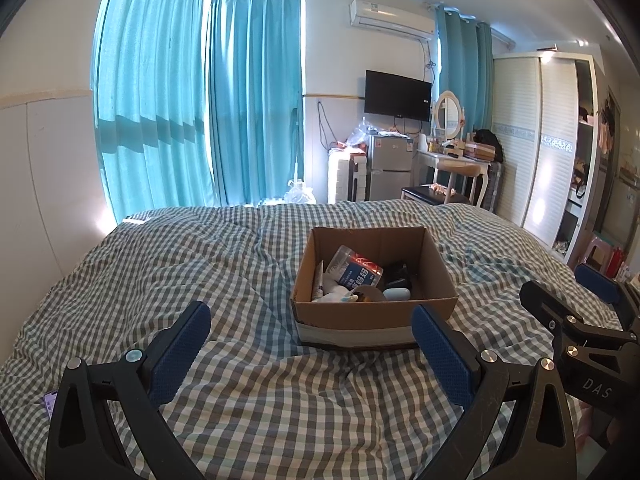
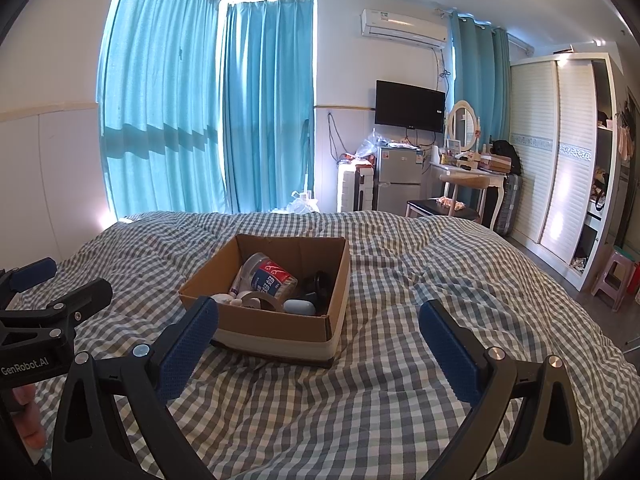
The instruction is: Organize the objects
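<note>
Both tongs, left gripper [image 1: 310, 344] and right gripper [image 2: 320, 340], gape empty. The brown open-topped cardboard box [image 1: 372, 312] sits filled just ahead of them. Organizing looks nearly finished; next likely means checking for strays.

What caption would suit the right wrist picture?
Open right gripper hovers over a checked bedspread, facing a cardboard box of small items.

Bedroom, white walls; teal curtains [image 1: 192, 92] drawn over backlit windows; air conditioner [image 1: 392, 20] above wall-mounted television [image 1: 397, 95]; small silver fridge [image 1: 390, 166]; white dressing table [image 2: 474, 174] with oval mirror [image 2: 463, 122]; slatted white wardrobe [image 2: 556, 148]; gingham-covered bed [image 2: 360, 400].
</note>
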Demonstrator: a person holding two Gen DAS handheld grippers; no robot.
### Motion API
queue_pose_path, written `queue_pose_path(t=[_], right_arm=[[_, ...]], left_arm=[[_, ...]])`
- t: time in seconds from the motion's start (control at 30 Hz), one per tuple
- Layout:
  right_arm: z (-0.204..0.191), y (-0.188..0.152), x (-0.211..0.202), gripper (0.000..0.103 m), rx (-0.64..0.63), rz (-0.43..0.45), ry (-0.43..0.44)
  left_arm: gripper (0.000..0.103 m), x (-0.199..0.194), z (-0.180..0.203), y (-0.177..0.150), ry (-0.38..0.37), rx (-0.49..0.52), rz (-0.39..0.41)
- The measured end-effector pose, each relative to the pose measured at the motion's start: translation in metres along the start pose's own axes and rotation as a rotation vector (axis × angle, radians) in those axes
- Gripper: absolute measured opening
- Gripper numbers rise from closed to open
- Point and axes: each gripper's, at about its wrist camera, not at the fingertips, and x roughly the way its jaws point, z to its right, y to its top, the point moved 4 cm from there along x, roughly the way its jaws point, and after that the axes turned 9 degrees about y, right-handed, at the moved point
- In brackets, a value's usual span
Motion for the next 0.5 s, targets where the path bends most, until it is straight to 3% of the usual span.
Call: queue_pose_path(t=[0.5], right_arm=[[0.0,-0.0006,-0.0002,0.101,-0.007,-0.003,0.003]], left_arm=[[0.103,0.004,-0.0028,-0.0004,-0.005,-0.002,-0.006]])
